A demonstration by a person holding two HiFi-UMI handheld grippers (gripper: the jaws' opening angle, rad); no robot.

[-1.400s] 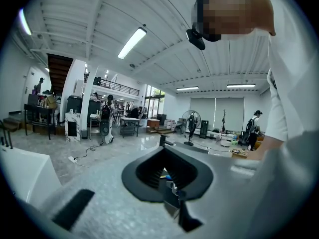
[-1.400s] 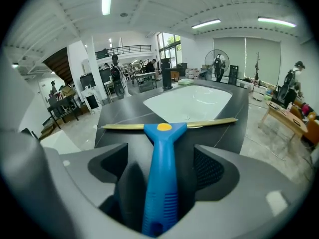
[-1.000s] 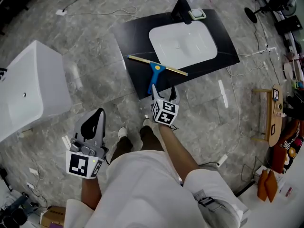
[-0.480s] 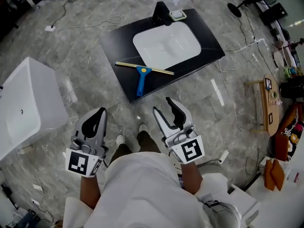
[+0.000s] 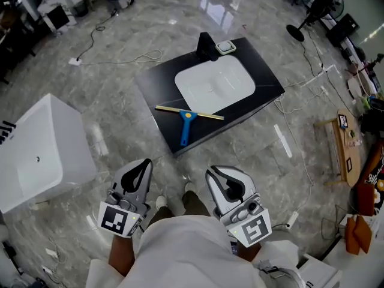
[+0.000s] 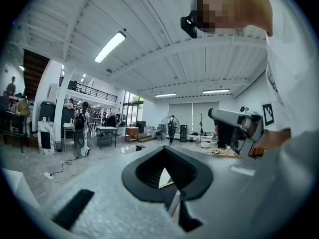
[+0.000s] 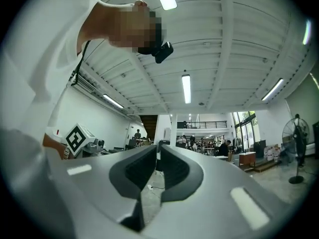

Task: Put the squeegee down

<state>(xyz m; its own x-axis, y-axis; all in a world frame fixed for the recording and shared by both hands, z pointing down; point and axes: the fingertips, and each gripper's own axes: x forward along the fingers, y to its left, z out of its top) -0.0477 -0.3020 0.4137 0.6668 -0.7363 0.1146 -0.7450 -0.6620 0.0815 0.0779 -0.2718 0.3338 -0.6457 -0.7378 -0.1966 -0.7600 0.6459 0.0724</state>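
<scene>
The squeegee (image 5: 186, 122), with a blue handle and a pale blade, lies flat on the black slab (image 5: 157, 84) beside the white basin (image 5: 215, 83), and nothing touches it. Both grippers are held close to the person's body, well short of the slab. My right gripper (image 5: 217, 174) (image 7: 158, 149) points out level. Its jaws are closing to a thin slit with nothing between them. My left gripper (image 5: 144, 163) (image 6: 164, 149) is shut and empty, its tips meeting.
A white tub (image 5: 42, 149) stands on the marble floor at the left. A black faucet (image 5: 206, 45) rises at the slab's far edge. Cables trail across the floor, and a wooden stand (image 5: 343, 143) and a fan (image 5: 312, 11) are at the right.
My right gripper has come off the squeegee handle, risen back to the body and narrowed its wide jaws. The squeegee stays on the slab. The left gripper has drifted a little.
</scene>
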